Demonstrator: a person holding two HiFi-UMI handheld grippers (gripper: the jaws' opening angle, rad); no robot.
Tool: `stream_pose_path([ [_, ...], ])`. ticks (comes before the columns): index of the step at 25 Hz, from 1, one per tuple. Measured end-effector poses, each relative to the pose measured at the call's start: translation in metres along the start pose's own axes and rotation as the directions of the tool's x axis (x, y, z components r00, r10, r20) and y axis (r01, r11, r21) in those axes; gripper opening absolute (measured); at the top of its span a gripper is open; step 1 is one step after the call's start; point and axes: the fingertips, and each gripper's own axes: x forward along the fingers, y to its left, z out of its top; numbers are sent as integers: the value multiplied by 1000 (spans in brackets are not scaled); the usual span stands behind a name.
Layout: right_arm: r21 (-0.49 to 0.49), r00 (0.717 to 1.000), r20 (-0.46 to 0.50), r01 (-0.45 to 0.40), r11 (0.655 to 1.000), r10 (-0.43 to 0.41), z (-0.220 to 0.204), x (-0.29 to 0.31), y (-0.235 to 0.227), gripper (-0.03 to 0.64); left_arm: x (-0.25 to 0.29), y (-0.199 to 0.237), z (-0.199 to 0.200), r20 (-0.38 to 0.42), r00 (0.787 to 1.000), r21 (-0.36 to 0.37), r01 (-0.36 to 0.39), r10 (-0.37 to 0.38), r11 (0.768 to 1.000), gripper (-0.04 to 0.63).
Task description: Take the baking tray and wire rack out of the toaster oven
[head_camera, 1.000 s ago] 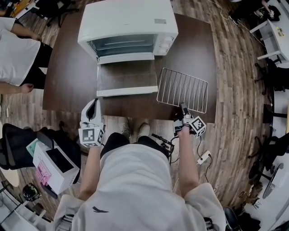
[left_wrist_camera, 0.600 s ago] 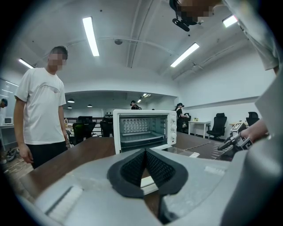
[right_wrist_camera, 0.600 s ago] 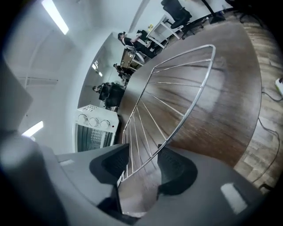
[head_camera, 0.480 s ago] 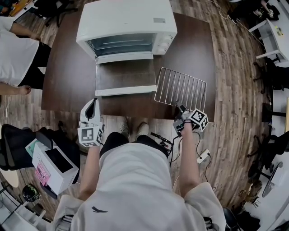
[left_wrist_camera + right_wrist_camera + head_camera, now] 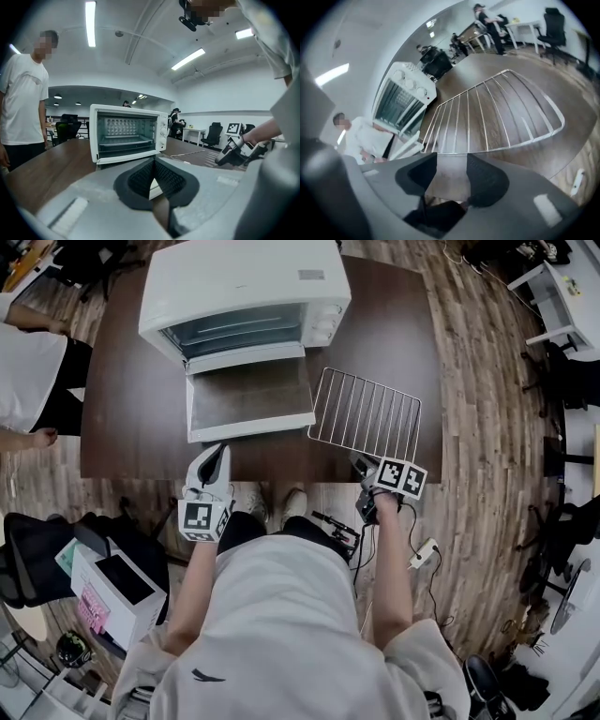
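Viewed from the operator's seat at 6 o'clock, a dark brown wooden table (image 5: 131, 418) carries a white box-shaped toaster oven (image 5: 239, 292) at its 12 o'clock end. The oven's glass-fronted door (image 5: 248, 399) is folded down flat towards the operator.

Wire rack: a rectangular silver wire rack (image 5: 366, 416) is out of the oven. It lies flat on the table at 3 o'clock of the open door, just beside it, with its near edge close to the table's 6 o'clock rim.

Baking tray: in the left gripper view, a flat grey metal baking tray (image 5: 124, 142) sits on the lower level inside the oven cavity, not yet removed.

Left gripper (image 5: 217, 452): held at the table's near edge, at 6 o'clock of the door's left corner, pointing towards the oven. Its jaw tips meet and it grips nothing.

Right gripper (image 5: 359, 463): positioned at 6 o'clock of the rack and angled downward. Its jaws have just been opening and now stand wide apart. Only bare tabletop shows between them. The rack's front wire lies just beyond the tips, clear of both pads.

A bystander in a white shirt (image 5: 28, 362) stands at 9 o'clock of the table.
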Motion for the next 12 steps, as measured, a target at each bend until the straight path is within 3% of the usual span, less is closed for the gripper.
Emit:
stream_pose_path([
  [2,-127,998,-18,65,990,-68,1,-4,1,187,3,-6,0,-3,1000,5,17,-17,1000,3],
  [4,-188,996,-11,83,979,-86,7,-10,6,180,4,-8,-1,-5,1000,4,19,-19,1000,3],
  [9,-242,995,95,27,970,-4,35,-25,35,179,1,-4,0,-5,1000,2,-7,7,1000,3],
  [12,-333,983,175,2,943,60,54,-33,61,179,-2,2,4,8,999,-1,-34,34,999,3],
])
